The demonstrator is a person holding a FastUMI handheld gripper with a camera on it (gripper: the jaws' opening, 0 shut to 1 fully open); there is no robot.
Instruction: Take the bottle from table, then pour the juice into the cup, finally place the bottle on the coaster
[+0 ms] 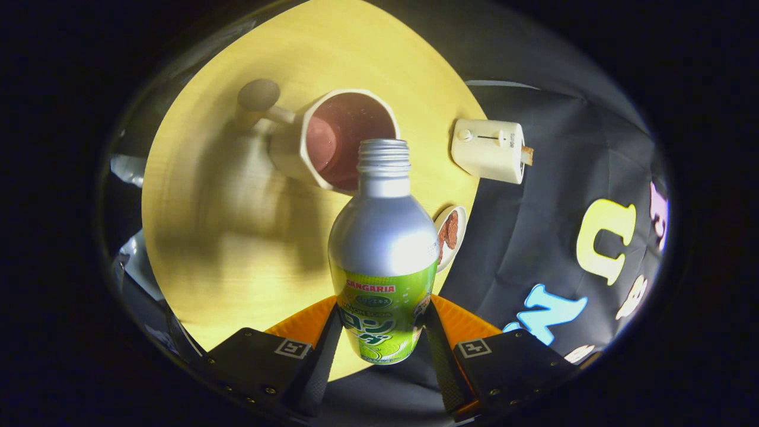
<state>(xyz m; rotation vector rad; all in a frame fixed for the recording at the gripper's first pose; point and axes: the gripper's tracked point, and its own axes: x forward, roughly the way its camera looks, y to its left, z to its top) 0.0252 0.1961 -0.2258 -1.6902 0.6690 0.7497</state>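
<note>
Grasping the bottle (383, 249) between both fingers, the claw (379, 344) held it tilted over the bench (201, 249), its open neck at the cup (338, 139) rim.

**Surfaces and finishes**

Gripper (379, 350) fingers clamp the bottle (383, 249): brushed matt metal, glossy printed label. At twelve o'clock, the cup (332, 139) looks smooth matt plastic; the table (225, 237) pale, fine-grained wood; the wall matt cloth

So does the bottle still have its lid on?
No, it's open. The bottle, gripped between the gripper fingers, has bare screw threads and no cap, its mouth at the cup rim.
</note>
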